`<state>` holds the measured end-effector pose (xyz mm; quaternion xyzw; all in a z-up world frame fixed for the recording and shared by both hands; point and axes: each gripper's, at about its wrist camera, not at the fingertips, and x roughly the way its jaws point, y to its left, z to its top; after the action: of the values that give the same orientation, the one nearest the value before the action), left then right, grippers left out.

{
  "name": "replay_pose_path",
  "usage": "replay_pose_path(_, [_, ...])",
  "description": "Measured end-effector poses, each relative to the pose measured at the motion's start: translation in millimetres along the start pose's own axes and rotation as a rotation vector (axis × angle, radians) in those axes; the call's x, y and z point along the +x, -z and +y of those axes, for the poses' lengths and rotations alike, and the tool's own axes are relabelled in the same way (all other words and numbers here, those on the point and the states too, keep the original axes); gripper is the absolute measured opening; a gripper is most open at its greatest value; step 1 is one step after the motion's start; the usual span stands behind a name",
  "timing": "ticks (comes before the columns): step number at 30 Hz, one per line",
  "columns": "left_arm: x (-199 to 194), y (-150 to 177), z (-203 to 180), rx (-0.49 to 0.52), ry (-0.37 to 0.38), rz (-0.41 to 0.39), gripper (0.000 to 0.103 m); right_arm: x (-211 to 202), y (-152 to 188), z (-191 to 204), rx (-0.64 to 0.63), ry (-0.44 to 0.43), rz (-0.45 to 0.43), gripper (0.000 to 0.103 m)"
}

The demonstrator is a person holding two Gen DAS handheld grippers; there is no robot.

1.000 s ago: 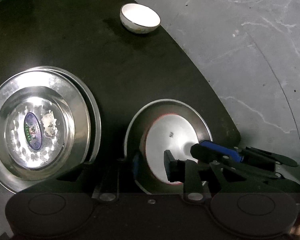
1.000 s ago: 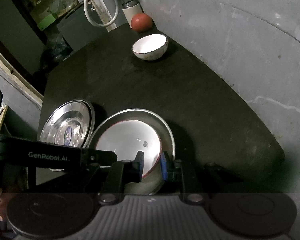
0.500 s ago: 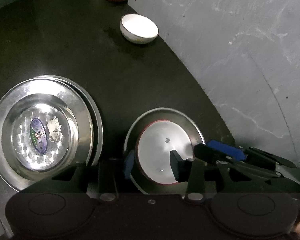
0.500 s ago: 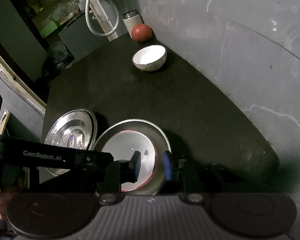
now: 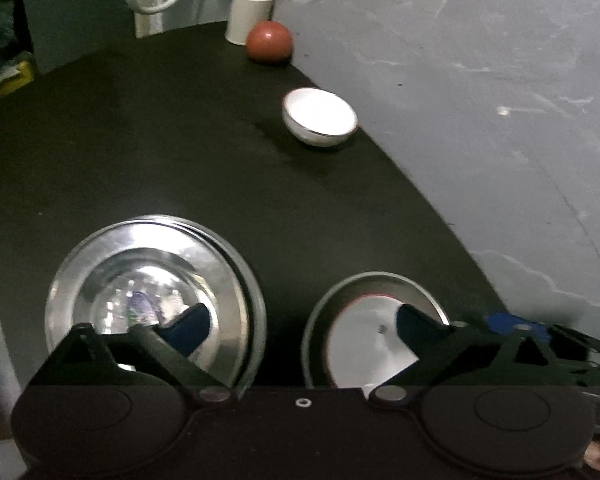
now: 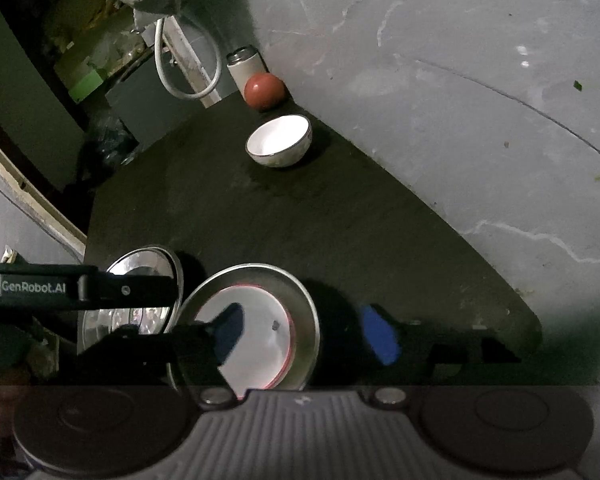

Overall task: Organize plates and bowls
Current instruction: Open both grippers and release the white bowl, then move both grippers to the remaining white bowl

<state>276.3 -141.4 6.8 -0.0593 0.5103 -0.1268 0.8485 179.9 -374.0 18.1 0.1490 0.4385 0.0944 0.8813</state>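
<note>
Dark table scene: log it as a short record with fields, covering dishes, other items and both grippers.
surface: dark table
near right: red-rimmed white plate lying in a metal dish
near left: stacked metal plates
far edge: white bowl, upright, alone
beyond the bowl: red ball, white can
left gripper: fingers opening, nothing gripped
right gripper: fingers opening, nothing gripped

I see a dark table (image 5: 180, 152) with a curved edge, set against a grey marbled floor (image 5: 480, 100). Directly on it, near me, sits a stack of steel plates (image 5: 228, 280) to the left, and just beside it a steel dish (image 5: 380, 280) carrying a white plate with a red rim (image 5: 364, 340). Well apart, near the far edge, stands a white bowl (image 5: 320, 114), upright. Beyond it a red ball (image 5: 269, 42) rests touching a white can (image 5: 249, 14).
</note>
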Motion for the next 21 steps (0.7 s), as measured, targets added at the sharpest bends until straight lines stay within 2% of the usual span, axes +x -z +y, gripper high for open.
replay_pose_path(9, [6, -5, 8, 0.013, -0.081, -0.020, 0.102, 1, -2, -6, 0.039, -0.023, -0.024, 0.103])
replay_pose_path(17, [11, -15, 13, 0.043, -0.137, -0.069, 0.102, 7, -3, -10, 0.080, -0.039, -0.039, 0.103])
replay_pose_path(21, [19, -23, 21, 0.047, -0.138, -0.064, 0.102, 14, -5, -13, 0.105, -0.039, -0.052, 0.103])
